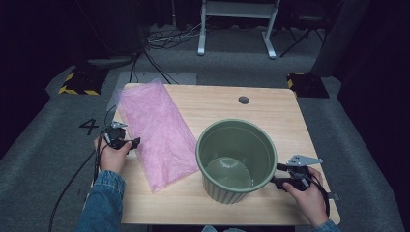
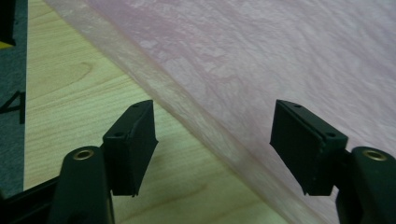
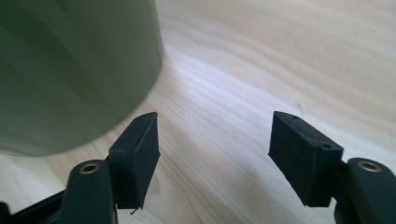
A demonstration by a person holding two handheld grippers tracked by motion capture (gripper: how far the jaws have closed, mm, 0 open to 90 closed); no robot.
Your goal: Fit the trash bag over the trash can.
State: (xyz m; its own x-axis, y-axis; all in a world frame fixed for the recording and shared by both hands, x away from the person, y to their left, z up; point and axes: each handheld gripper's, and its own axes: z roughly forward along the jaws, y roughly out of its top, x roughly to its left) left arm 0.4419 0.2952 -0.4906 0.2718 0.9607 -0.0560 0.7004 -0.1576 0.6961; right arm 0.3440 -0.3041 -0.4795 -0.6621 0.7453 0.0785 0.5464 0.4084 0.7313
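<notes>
Lying flat on table (image 1: 270,116) left of green pot (image 1: 236,159): pink sheet (image 1: 157,133), long axis running from far-left corner toward near side, slanting rightward. Hovering at sheet's left edge, well left of pot: left gripper (image 1: 126,139), jaws apart, straddling edge (image 2: 212,135), nothing clamped. Sitting just right of pot, low by its wall (image 3: 70,70): right gripper (image 1: 280,175), jaws apart, empty. Nearer sheet: left hand (image 1: 114,155). Likely next: pinching sheet edge. Readable writing: "4" (image 1: 89,126) on floor, left of table.

- Light falls on the desk (image 1: 217,104) from above; the room around it is dark.
- In the right gripper view the green pot (image 3: 70,70) is blurred, with white glare on the wood beside it.
- The high view is soft and grainy.
</notes>
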